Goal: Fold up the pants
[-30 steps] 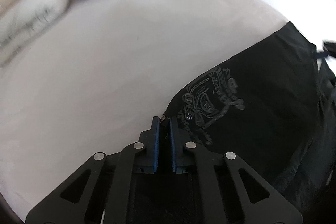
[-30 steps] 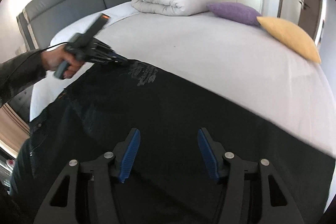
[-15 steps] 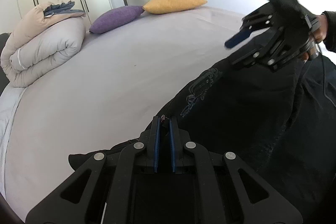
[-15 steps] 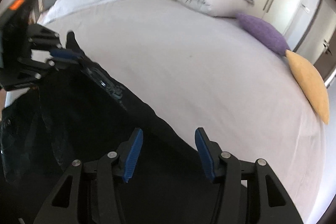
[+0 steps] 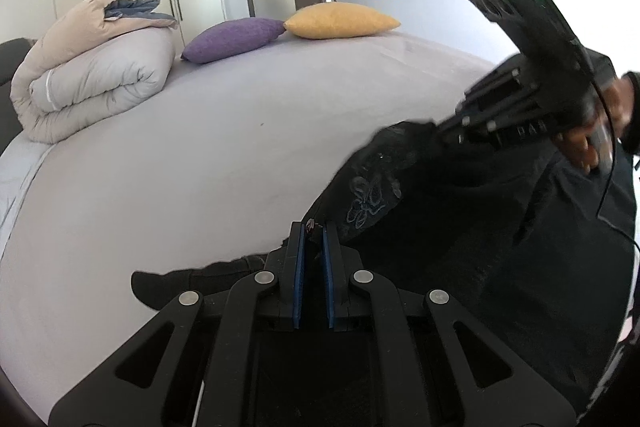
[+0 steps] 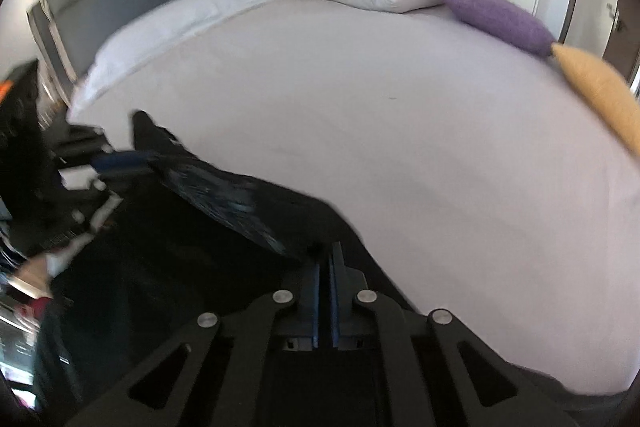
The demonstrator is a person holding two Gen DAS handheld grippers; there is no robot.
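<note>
While a second ago my right gripper (image 6: 325, 259) hovered spread over flat cloth, its jaws have just been closing and now pinch a raised fold of the black pants (image 5: 460, 227) between them. Left gripper (image 5: 311, 231) stays pressed together on the pants edge, same pinch as before. Pants were flat on the bed (image 5: 200, 155) then; now a ridge is lifted between my two grippers, print side bunched up. Long axis of that ridge runs left-right across the near edge of the bed; the rest drapes near side, dark, can't resolve detail. Folded duvet (image 5: 92, 75), purple pillow (image 5: 232, 39) and yellow pillow (image 5: 340, 21) sit far side, well apart.
</note>
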